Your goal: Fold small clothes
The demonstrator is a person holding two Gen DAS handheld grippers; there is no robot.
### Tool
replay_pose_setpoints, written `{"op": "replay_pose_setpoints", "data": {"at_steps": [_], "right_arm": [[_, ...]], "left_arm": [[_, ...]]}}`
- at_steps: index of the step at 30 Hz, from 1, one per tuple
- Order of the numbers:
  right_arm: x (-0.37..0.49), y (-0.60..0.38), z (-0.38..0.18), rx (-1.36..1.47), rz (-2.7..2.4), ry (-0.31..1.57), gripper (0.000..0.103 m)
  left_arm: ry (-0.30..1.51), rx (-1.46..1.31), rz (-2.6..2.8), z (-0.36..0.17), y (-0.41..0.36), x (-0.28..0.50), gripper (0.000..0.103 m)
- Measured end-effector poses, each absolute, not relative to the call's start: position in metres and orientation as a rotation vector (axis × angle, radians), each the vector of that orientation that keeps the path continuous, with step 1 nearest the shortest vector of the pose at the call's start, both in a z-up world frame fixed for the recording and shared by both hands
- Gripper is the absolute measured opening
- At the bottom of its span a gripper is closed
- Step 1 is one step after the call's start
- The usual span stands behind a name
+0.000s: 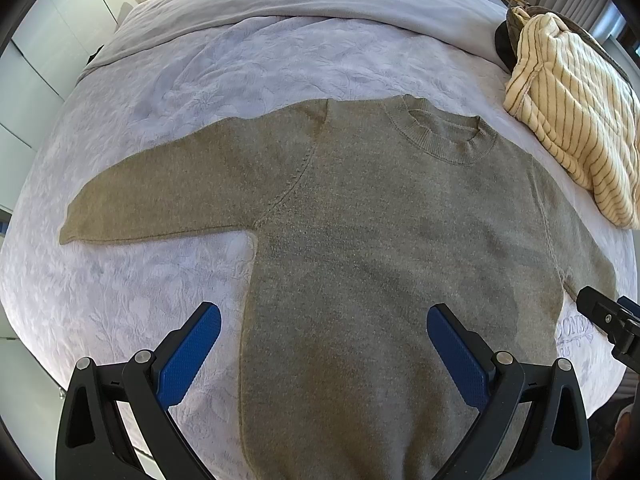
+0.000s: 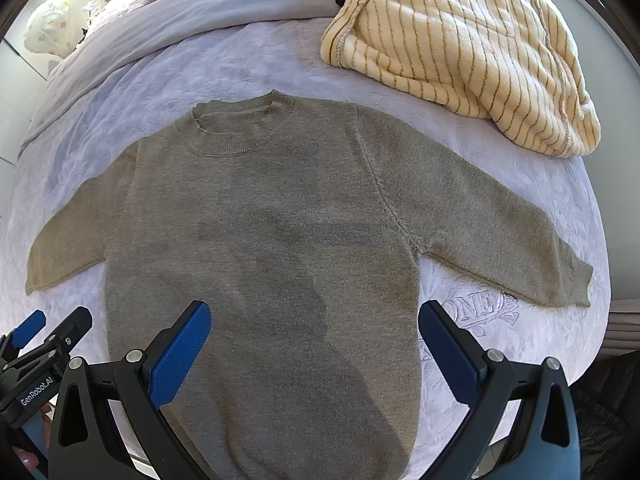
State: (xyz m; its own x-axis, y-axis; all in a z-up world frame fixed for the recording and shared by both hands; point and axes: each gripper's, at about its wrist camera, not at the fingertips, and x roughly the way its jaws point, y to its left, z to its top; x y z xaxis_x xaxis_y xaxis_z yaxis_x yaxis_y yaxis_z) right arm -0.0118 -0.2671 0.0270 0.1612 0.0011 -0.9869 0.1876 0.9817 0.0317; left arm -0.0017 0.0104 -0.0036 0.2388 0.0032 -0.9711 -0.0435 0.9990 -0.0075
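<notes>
While both claws hang above the bed, neither touches any cloth. Seen through the left wrist camera, the left claw (image 1: 324, 336) stands spread wide, its blue ridged pads (image 1: 188, 356) far apart with nothing between them; the left pad is over bare bedspread just beside the sweater's side edge, the right pad over the sweater's lower body. Seen through the right wrist camera, the right claw (image 2: 314, 334) is equally wide and empty, its left pad above the sweater's lower body and its right pad above the bedspread near an embroidered emblem (image 2: 480, 308). Each claw appears at the margin of the other's view: the right one at the lower right of the left view, the left one at the lower left of the right view, where a bit of a hand (image 2: 30, 456) shows beneath it.

Beyond the pads, the olive-grey knit sweater (image 1: 360, 220) lies flat and face up on the pale lavender bedspread (image 1: 160, 80), ribbed round collar (image 1: 444, 136) pointing away, both sleeves stretched out sideways and unfolded. Soft shadows fall across its chest.

Farther off, to the right of the collar, a cream fleece garment with thin brown stripes (image 2: 460, 48) sits in a heap, apart from the sweater. A folded grey blanket (image 1: 320, 4) crosses the bed behind.
</notes>
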Motion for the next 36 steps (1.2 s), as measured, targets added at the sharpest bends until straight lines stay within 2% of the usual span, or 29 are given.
{"op": "replay_pose_setpoints", "data": {"at_steps": [36], "right_arm": [[-0.0068,-0.2588,0.0208,0.146,-0.142,1.417,0.103]], "left_arm": [[1.31,-0.08,0.009,-0.0135,0.0169,-0.0042,0.103]]}}
